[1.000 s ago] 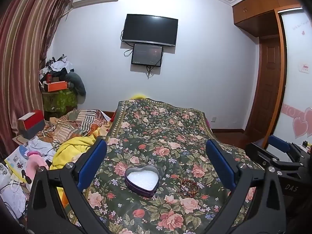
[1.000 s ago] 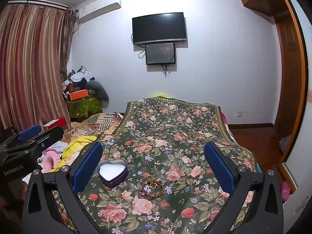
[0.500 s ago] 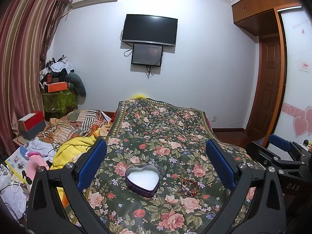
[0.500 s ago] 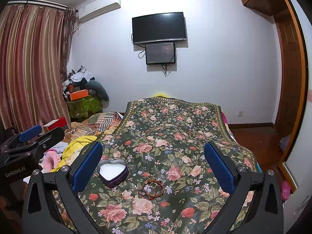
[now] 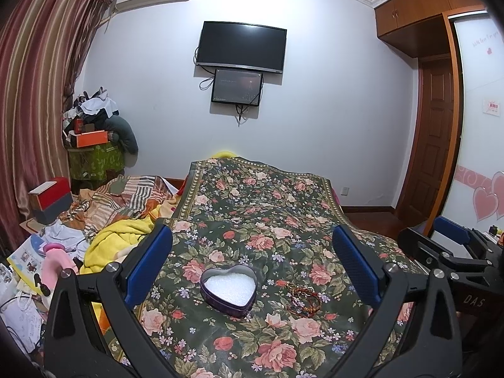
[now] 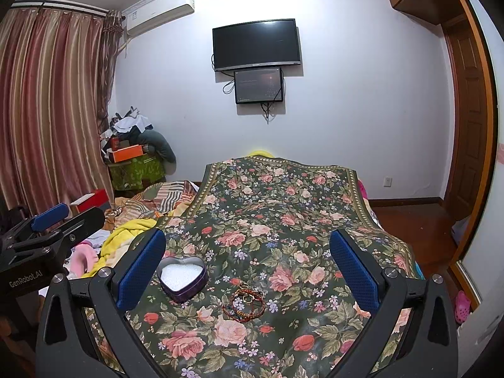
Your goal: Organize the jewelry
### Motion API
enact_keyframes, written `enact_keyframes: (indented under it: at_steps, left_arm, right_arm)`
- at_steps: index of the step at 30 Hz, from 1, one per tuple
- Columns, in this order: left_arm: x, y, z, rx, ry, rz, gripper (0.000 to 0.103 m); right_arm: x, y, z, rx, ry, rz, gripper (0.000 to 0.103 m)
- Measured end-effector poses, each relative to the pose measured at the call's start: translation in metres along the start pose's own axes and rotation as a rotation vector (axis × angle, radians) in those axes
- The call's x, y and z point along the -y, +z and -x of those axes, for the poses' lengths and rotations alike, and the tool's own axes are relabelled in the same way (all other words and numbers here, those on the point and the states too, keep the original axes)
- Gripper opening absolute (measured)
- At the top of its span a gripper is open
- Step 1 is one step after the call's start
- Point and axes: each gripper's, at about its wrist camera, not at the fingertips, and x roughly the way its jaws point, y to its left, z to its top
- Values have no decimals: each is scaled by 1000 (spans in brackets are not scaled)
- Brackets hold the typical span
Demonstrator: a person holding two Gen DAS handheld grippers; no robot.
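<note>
almost nothing changed over last second; both views held steady, slight drift only; left gripper (image 5: pixel 252 266) hovered with fingers wide apart, empty; right gripper (image 6: pixel 247 266) likewise spread, empty; heart-shaped tin (image 5: pixel 229 289) sat open on floral bedspread (image 5: pixel 261 201), white lining bare; tangle of bracelets (image 6: pixel 245 304) lay just beside tin, untouched; judged task not yet begun, first pickup pending.

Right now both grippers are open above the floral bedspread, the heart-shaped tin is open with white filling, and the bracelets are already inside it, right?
Not quite: the bracelets are not in the heart-shaped tin. They lie on the floral bedspread beside it, as the right wrist view shows. The rest holds: the left gripper and right gripper are open, and the tin holds only white filling.
</note>
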Motion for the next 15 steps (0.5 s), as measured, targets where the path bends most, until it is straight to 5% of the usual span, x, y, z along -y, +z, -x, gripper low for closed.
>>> enact_keyframes:
  at_steps: [15]
  left_arm:
    - [-1,-2,-1,0,5,2,102]
  right_arm:
    - [-1,-3,-3,-5,-1,-3,103]
